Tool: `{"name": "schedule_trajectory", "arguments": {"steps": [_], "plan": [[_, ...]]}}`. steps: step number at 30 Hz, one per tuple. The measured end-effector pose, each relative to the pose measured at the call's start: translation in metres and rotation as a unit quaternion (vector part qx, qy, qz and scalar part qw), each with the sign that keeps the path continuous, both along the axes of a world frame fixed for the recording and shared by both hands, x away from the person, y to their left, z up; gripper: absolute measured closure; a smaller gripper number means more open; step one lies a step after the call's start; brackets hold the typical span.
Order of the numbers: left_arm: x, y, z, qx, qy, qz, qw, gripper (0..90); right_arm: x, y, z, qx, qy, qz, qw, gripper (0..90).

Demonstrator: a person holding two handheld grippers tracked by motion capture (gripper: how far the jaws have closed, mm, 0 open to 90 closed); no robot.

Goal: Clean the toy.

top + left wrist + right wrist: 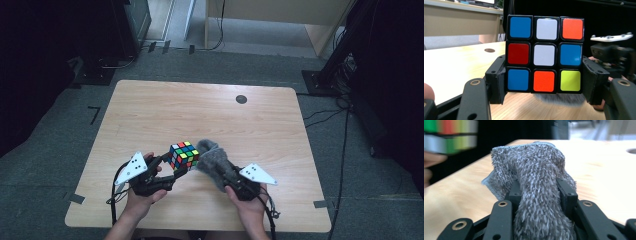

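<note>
Near the front edge of the wooden table (210, 110), seen from the high view: left gripper (176, 166) clamped on a colour cube (183, 154), held just off the surface, left of the middle. Right beside it, touching or nearly touching the cube's right side, a grey fuzzy cloth (215, 162) bunched up and running back into the right gripper (231, 181), pinched there. Both hands low, close to the front edge, a white three-cornered plate on top of each gripper. Far back, near the rear edge and right of the middle, a small dark round hole (241, 99)

Along the left gripper view: cube (545, 54) upright between the two black jaws, pads pressing its lower left and right sides. Facing squares, top row blue, white, orange; middle row red, white, blue; bottom row blue, orange, yellow-green. Beneath the cube a blurred grey fringe of cloth (560, 98) on the wood. Off to the right, the other gripper (611, 53) with its white plate

Along the right gripper view: cloth (536, 185) squeezed between the jaws, thick roll rising forward and folding over onto the tabletop. Top left corner, cube (450, 135) blurred, with green and red squares
</note>
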State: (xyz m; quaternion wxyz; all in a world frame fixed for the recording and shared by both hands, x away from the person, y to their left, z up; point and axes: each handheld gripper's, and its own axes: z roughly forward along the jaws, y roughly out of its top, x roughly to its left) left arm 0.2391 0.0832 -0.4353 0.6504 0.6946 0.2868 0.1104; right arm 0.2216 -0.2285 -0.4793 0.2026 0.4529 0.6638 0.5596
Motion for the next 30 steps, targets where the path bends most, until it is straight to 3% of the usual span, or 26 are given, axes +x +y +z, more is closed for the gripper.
{"name": "schedule_trajectory", "arguments": {"steps": [1,4,8,14,18,19,21,23,26,30], "plan": [[0.001,0.001,-0.001,0.001,0.002,0.001,1.0000,34.4,0.004,-0.007,-0.002,-0.005,0.005,-0.014,0.9999,62.5],[0.005,0.002,-0.004,0.006,0.013,0.004,0.9999,34.4,0.014,-0.021,-0.010,-0.068,0.013,-0.040,0.9968,53.4],[0.010,0.003,-0.008,0.014,0.033,0.003,0.9994,34.4,0.022,-0.030,-0.012,-0.101,0.010,-0.025,0.9945,37.8],[0.012,0.002,-0.011,0.023,0.040,-0.001,0.9989,34.4,0.017,-0.028,-0.002,-0.092,-0.036,-0.007,0.9951,27.7],[0.013,0.000,-0.012,0.027,0.048,-0.006,0.9985,34.4,0.011,-0.017,0.002,-0.080,-0.070,0.030,0.9939,26.9],[0.014,-0.001,-0.013,0.025,0.054,-0.010,0.9982,34.3,0.009,-0.012,0.004,-0.081,-0.081,0.048,0.9922,27.7],[0.015,-0.003,-0.013,0.027,0.063,-0.020,0.9975,34.3,0.003,-0.003,0.008,-0.075,-0.109,0.105,0.9856,30.1],[0.015,-0.005,-0.013,0.031,0.067,-0.026,0.9969,34.3,-0.002,0.007,0.011,-0.082,-0.132,0.133,0.9789,29.2],[0.015,-0.008,-0.013,0.037,0.074,-0.034,0.9960,34.3,-0.007,0.018,0.011,-0.092,-0.159,0.154,0.9708,26.4],[0.015,-0.011,-0.012,0.037,0.085,-0.044,0.9947,34.3,-0.009,0.028,0.005,-0.128,-0.187,0.160,0.9606,25.2]]}}
